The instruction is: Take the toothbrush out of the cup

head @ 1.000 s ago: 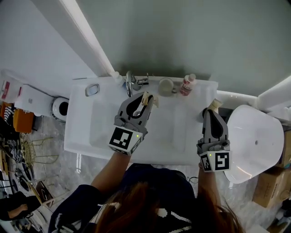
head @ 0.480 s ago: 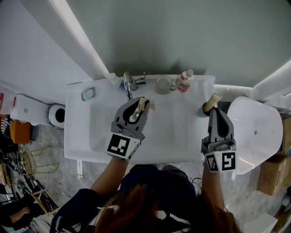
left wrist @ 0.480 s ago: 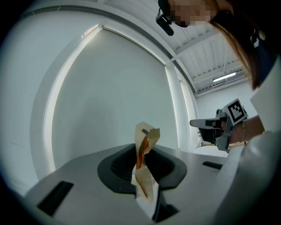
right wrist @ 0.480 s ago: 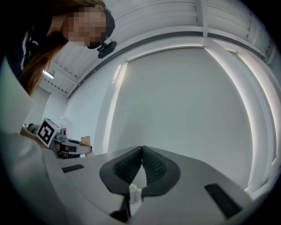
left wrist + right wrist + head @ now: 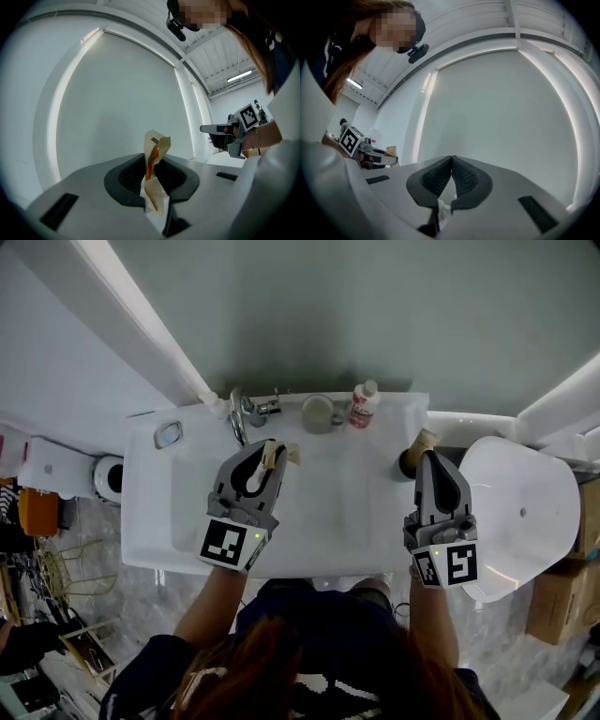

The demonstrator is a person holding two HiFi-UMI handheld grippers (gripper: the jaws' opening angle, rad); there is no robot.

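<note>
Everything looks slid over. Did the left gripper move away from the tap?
No. The left gripper stays just below and right of the tap; only the view shifted.

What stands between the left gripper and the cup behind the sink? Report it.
Nothing visible: only bare sink lies between the left gripper, shut on a tan packet, and the cup. The tap stands left of that line.

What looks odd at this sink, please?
The left gripper is clamped on a crumpled tan packet that sticks up askew between its jaws, while the cup stands apart at the back rim of the sink.
</note>
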